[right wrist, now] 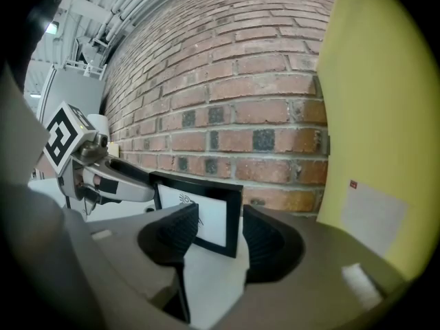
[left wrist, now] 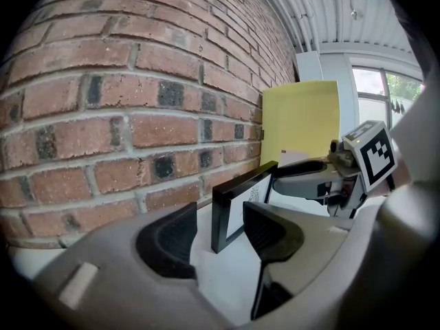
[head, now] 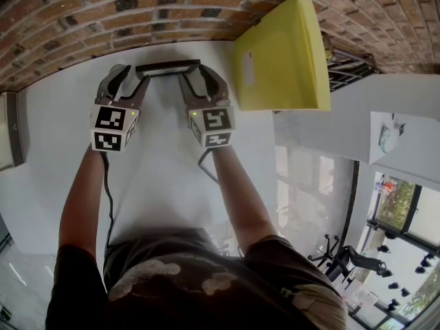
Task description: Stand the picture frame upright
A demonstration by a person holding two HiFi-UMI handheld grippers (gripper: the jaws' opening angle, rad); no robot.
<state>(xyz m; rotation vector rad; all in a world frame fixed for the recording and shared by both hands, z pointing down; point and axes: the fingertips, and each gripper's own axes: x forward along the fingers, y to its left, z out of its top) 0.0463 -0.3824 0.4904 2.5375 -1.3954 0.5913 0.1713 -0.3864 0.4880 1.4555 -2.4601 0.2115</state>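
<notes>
Black rectangular picture frame [head: 168,67] upright at the red brick wall [head: 103,12].
Head view: it stands on the white surface [head: 165,177]. Left gripper view: left gripper [left wrist: 220,234] jaws apart round one end. Right gripper view: right gripper [right wrist: 218,236] apart too; I'd withdraw straight back, nudging nothing.

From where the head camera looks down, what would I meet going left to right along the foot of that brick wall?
left gripper → picture frame, between the two grippers → right gripper → yellow board
</notes>
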